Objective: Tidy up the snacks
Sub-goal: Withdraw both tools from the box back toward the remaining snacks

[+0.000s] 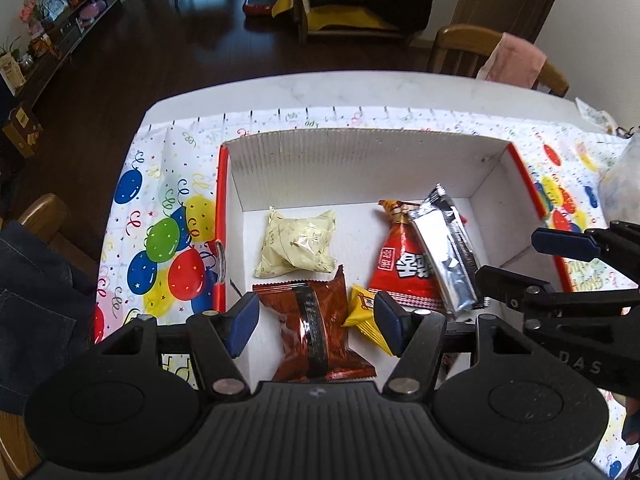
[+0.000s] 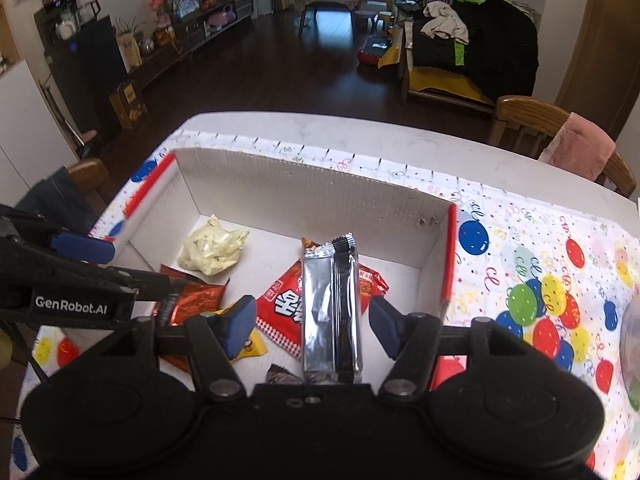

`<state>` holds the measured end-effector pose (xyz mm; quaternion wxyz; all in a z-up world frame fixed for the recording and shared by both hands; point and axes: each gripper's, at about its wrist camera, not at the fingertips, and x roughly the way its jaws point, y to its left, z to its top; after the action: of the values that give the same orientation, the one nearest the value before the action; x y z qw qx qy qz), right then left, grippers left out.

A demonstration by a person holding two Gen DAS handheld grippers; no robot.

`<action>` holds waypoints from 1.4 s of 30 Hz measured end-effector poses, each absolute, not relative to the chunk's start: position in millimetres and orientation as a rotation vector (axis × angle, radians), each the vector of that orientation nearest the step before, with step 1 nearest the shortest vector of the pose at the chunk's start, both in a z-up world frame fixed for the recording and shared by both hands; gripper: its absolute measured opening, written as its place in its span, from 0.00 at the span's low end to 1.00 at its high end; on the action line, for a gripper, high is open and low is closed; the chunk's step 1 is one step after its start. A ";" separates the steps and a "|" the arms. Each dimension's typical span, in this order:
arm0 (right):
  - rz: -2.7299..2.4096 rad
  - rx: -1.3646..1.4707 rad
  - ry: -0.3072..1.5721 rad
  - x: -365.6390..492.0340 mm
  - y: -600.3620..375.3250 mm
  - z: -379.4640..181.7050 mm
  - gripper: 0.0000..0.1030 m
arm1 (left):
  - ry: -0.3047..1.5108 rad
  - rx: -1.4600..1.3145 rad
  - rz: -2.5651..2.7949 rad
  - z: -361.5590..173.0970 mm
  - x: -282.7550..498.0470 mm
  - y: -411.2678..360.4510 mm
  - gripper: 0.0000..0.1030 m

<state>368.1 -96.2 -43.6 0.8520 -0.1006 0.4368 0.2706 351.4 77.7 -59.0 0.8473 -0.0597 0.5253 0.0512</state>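
Judging by the cardboard box [image 1: 360, 168], most of the sorting looks done: five snacks already lie inside. A pale yellow packet [image 1: 298, 246] sits at about ten o'clock on the box floor, a dark red-brown packet [image 1: 320, 332] at seven, a small yellow wrapper [image 1: 366, 322] beside it, and a red triangular bag [image 1: 400, 264] at three with a silver bar [image 2: 330, 312] lying across it. Left gripper [image 1: 316, 320] and right gripper [image 2: 310, 322] both hang half open, holding nothing. More snacks outside the box cannot be made out.
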 end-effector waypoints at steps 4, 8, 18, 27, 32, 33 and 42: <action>0.581 -0.174 0.895 352.3 -103.7 -31.3 0.62 | 1.072 -0.138 0.085 -47.5 334.0 75.2 0.62; 0.597 -0.144 0.863 333.2 -110.1 -18.9 0.70 | 1.033 -0.132 0.062 -36.8 315.5 70.2 0.64; 0.631 -0.083 0.800 291.6 -125.8 1.8 0.80 | 0.942 -0.119 0.017 -12.1 270.8 62.0 0.67; 0.649 -0.046 0.754 256.8 -140.0 7.9 0.82 | 0.878 -0.092 -0.007 -0.2 233.3 56.3 0.72; 0.651 -0.027 0.745 236.9 -149.0 4.6 0.88 | 0.864 -0.076 -0.031 -2.0 214.4 56.2 0.73; 0.648 -0.025 0.741 232.2 -151.4 3.1 0.93 | 0.863 -0.075 -0.037 -3.4 210.9 56.7 0.76; 0.625 -0.016 0.782 202.2 -169.3 -25.4 0.98 | 0.903 -0.067 -0.090 -33.1 181.1 62.4 0.79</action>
<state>202.2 -169.3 -25.4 0.8773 -0.0078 0.3748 0.2997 181.1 62.4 -33.1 0.8983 -0.0325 0.4361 -0.0435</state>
